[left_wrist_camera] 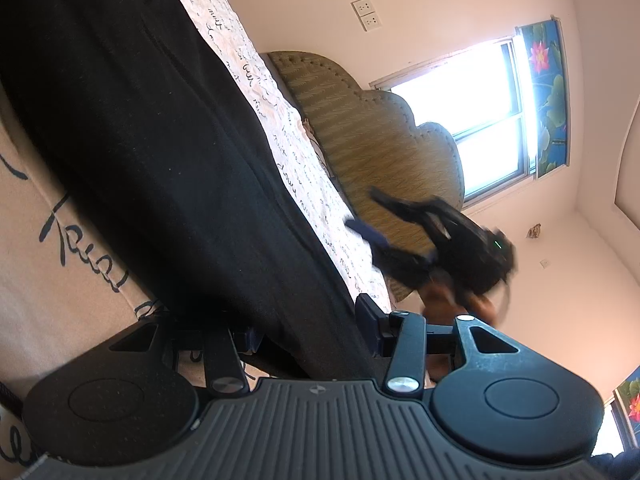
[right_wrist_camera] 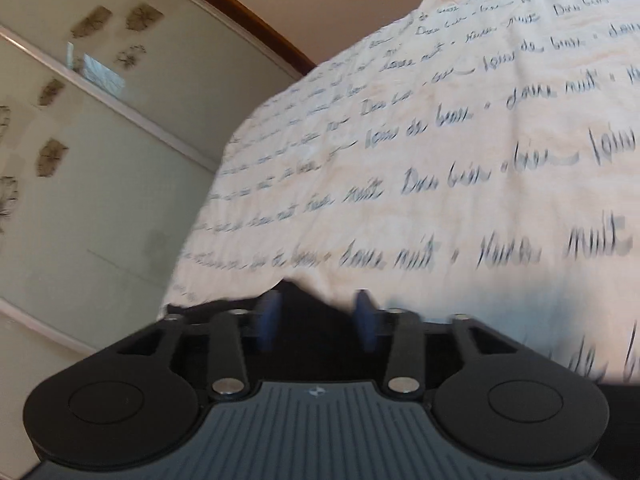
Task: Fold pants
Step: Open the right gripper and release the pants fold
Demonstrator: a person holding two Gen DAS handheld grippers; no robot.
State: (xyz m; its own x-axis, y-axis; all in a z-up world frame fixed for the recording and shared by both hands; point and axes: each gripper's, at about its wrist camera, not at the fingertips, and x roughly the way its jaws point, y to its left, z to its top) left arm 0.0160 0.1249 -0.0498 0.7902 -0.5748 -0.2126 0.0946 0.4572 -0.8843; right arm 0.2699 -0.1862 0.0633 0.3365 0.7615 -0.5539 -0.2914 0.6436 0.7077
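We see black pants (left_wrist_camera: 132, 148) stretched along the script-printed bedspread (right_wrist_camera: 440, 160), left gripper (left_wrist_camera: 312, 336) pinching their near end, right gripper (right_wrist_camera: 316, 318) spread, empty, over the far side.

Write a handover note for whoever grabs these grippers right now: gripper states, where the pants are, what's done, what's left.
Left gripper: appears clamped on the near end of the black pants.
Right gripper: open, empty, over the script-print bedspread, off the pants.
Pants: stretched out in a long band across the bedspread.
Done: seemingly laid out lengthwise; no cross fold visible.
Left: probably grip the pants with the right gripper and fold them end to end.
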